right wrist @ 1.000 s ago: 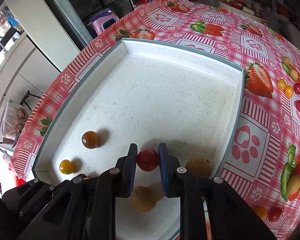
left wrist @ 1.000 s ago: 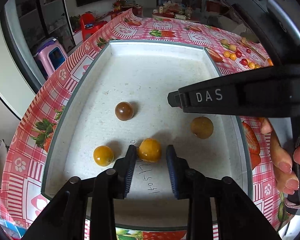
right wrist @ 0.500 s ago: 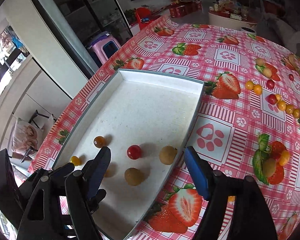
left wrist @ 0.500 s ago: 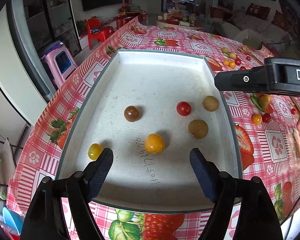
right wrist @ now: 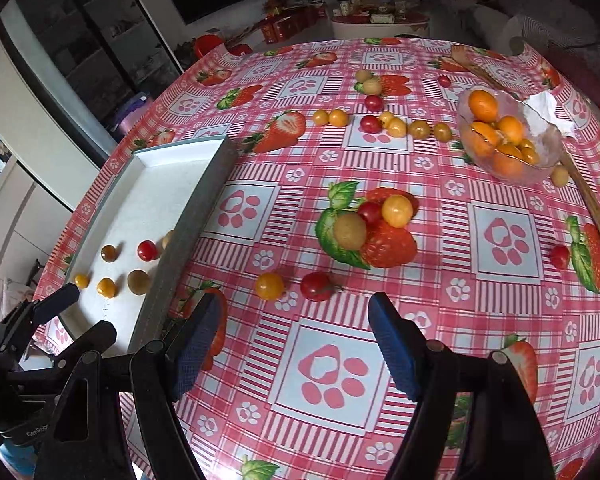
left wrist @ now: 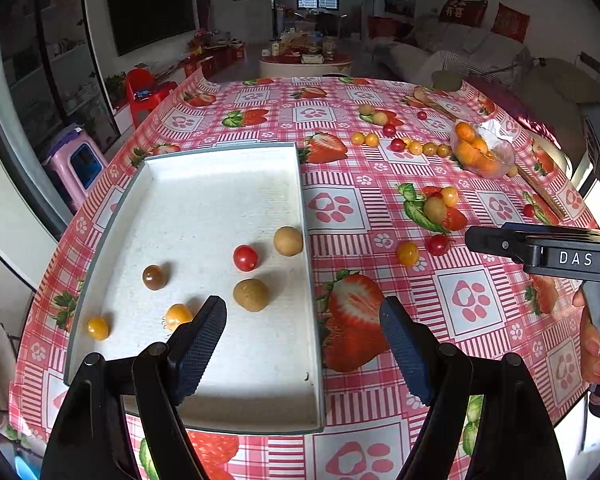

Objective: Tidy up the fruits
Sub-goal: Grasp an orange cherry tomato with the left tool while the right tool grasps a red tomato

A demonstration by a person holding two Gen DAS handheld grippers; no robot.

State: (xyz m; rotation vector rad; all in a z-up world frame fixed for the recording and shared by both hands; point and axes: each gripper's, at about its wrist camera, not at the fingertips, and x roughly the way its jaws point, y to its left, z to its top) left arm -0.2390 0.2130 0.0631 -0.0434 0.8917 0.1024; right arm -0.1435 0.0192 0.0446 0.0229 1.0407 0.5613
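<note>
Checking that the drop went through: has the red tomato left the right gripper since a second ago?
Yes. The red tomato now lies in the white tray, left of its near wall, while the open right gripper has backed off over the tablecloth.

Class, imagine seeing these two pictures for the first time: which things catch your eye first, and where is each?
The white tray at the table's left edge, holding six small fruits including a red tomato. A glass bowl of oranges stands far right, and loose fruit dots the strawberry tablecloth between.
</note>
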